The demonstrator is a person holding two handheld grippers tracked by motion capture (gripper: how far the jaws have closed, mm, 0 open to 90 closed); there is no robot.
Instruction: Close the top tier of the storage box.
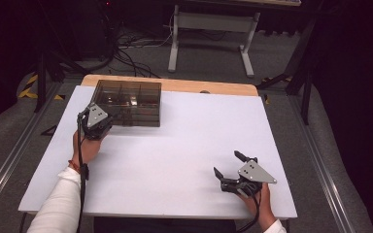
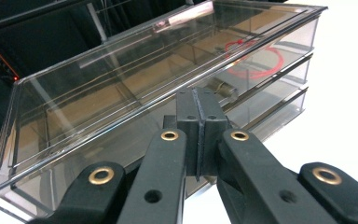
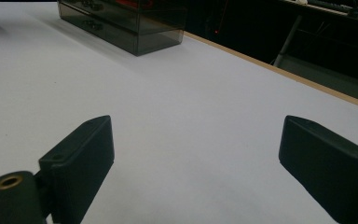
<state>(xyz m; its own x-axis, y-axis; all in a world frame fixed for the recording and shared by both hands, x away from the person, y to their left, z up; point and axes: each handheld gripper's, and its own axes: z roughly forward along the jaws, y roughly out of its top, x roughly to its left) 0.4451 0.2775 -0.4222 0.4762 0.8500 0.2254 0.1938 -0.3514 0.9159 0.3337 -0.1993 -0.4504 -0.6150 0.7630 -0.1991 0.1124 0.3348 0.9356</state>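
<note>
Tongs of the left hand (image 2: 198, 135) stood pressed together, tips against the front of a smoky clear plastic drawer box (image 1: 128, 103) at the upper left of the high view — nothing visibly caught between them. The box sat near the counter's (image 1: 184, 145) far edge, just short of the bare wooden strip (image 1: 175, 85). Small items, one red, showed dimly inside its compartments. Tongs of the right hand (image 1: 235, 170) rested spread wide at the lower right, close to the near edge, with nothing between them. The step in hand looked like working a drawer front; the next move likely called for a firmer purchase on a drawer lip and a straight pull toward the person. Wide bare counter lay between box and right hand — ample room to slide a drawer out.
</note>
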